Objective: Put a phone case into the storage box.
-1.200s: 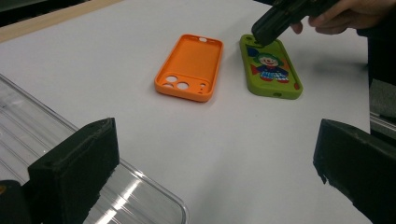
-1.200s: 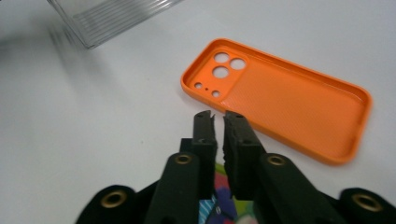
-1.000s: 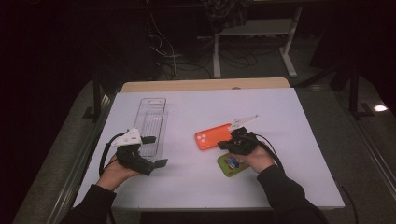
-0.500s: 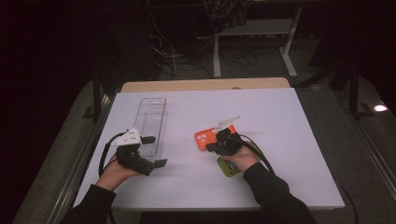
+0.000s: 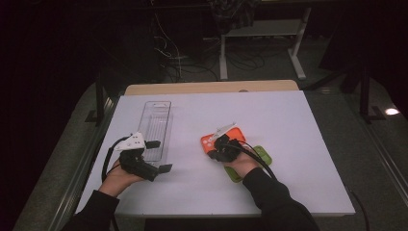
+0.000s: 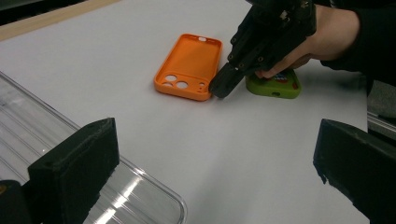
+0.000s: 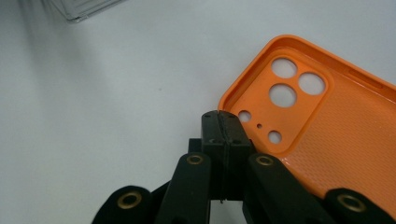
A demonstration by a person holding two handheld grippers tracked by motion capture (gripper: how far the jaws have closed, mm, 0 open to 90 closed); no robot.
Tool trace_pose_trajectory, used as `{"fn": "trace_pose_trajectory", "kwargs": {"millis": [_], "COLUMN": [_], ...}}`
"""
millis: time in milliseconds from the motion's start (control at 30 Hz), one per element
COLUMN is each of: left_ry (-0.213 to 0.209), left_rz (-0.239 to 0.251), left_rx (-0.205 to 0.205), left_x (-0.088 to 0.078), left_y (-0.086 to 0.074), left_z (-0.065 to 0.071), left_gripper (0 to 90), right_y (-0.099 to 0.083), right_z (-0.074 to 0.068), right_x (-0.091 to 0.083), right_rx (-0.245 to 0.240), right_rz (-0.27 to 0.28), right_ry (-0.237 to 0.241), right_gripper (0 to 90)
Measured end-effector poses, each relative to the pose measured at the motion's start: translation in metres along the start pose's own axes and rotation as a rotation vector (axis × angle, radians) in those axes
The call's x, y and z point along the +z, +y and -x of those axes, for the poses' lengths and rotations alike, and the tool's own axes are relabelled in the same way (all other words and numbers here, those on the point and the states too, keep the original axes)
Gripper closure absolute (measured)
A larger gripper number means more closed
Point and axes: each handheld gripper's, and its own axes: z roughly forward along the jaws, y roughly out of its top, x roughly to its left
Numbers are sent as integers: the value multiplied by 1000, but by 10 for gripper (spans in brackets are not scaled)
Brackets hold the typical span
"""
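Leftward-shifted right gripper (image 7: 219, 116), jaws together, meets the orange case (image 7: 322, 130) corner; left gripper (image 6: 210, 154) jaws apart.

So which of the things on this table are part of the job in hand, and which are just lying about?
In the job:
- orange phone case, lying inside-up
- right gripper, jaws shut, tip at the case's camera-hole corner

Lying about:
- green phone case, under the right hand
- clear plastic tray, beside the left gripper, which is open with nothing between its jaws

Orange phone case (image 6: 190, 65) lies open side up on white table, camera holes at one end.
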Motion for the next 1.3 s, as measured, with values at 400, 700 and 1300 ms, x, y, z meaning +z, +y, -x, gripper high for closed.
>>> {"fn": "trace_pose_trajectory", "kwargs": {"millis": [400, 700, 1300], "left_ry": [2, 0, -5], "left_rz": [-3, 10, 3], "left_rx": [2, -11, -6], "left_x": [1, 2, 3], "left_y": [0, -1, -1], "left_z": [0, 1, 1], "left_gripper": [0, 0, 0], "right_y": [13, 26, 36], "right_z": [6, 22, 42], "right_x": [10, 18, 15], "right_rx": [-12, 17, 61], "right_rz": [-1, -1, 19], "right_ry": [-20, -32, -46], "right_gripper": [882, 882, 880]}}
